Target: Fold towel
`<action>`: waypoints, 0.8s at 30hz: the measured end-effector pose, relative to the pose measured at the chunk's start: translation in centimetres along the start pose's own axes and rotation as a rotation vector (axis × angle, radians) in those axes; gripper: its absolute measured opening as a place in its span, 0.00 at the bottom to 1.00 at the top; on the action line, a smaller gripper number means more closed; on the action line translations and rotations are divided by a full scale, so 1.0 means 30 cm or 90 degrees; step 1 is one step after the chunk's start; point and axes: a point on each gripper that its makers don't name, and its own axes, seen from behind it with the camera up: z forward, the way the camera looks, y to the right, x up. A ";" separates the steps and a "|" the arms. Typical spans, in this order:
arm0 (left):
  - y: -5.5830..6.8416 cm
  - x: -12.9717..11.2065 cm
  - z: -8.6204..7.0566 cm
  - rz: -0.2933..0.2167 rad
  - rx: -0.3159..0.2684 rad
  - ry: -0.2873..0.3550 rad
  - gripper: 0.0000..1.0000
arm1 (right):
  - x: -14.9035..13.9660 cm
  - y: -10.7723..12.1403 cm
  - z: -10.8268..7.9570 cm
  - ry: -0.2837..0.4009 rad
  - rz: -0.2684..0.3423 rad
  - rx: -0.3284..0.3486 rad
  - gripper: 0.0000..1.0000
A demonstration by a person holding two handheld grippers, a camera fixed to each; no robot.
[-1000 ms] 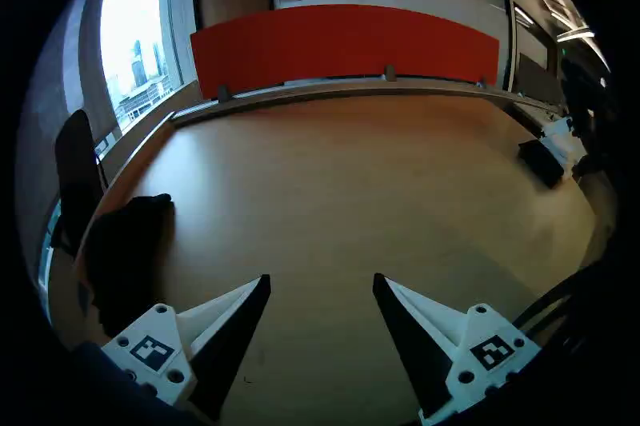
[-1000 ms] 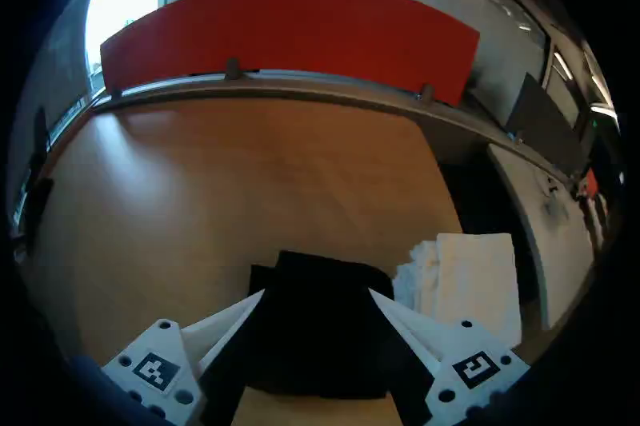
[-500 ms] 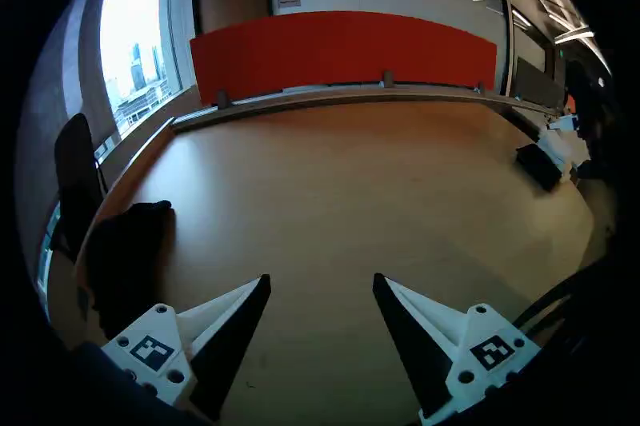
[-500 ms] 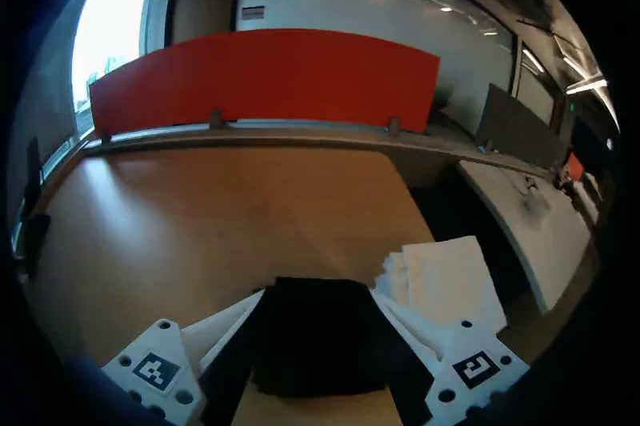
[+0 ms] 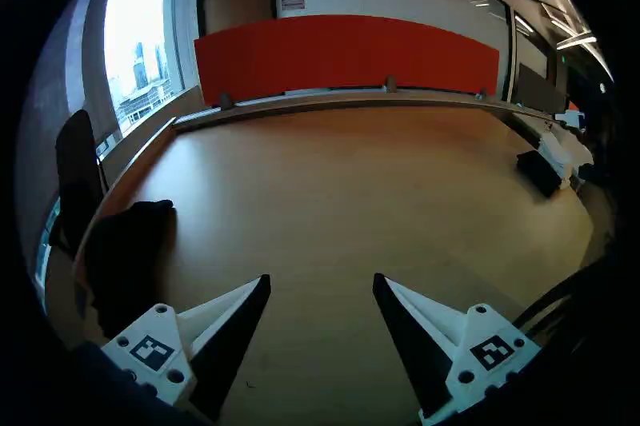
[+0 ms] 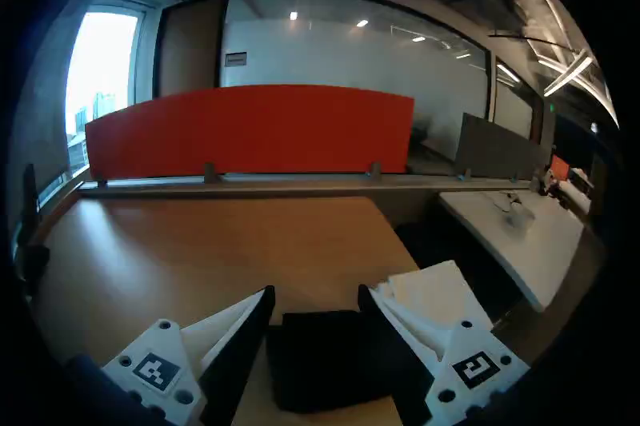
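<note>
A folded black towel (image 6: pixel 332 358) lies flat on the wooden table (image 6: pixel 200 258), low between the fingers of my right gripper (image 6: pixel 314 296). That gripper is open and its fingers stand apart from the cloth. A stack of white towels (image 6: pixel 428 298) sits just right of the black one, at the table's right edge. In the left gripper view the same black towel (image 5: pixel 540 171) and white stack (image 5: pixel 570 150) appear far off at the right. My left gripper (image 5: pixel 320 286) is open over bare table (image 5: pixel 344 178), holding nothing.
A dark heap of cloth (image 5: pixel 120 254) lies at the table's left edge beside a black chair (image 5: pixel 76 174). A red divider (image 6: pixel 248 130) runs along the far edge. A white desk (image 6: pixel 520 238) stands beyond a gap to the right.
The right gripper has lifted and tilted up, so the black towel has slid lower and smaller in its view and more of the room shows. The left gripper has hardly moved.
</note>
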 end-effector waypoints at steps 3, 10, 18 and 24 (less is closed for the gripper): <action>-0.001 -0.001 -0.002 -0.001 0.000 0.001 0.95 | 0.035 -0.011 -0.016 0.029 0.010 -0.002 0.80; -0.005 -0.006 -0.006 -0.005 0.000 0.000 0.95 | 0.111 -0.021 -0.056 0.101 0.008 -0.011 0.85; -0.007 -0.008 -0.010 -0.004 -0.001 0.000 0.95 | 0.111 -0.032 -0.062 0.111 -0.009 -0.019 0.87; -0.003 -0.006 -0.012 -0.006 -0.003 0.001 0.95 | 0.144 -0.046 -0.069 0.132 -0.015 -0.021 0.95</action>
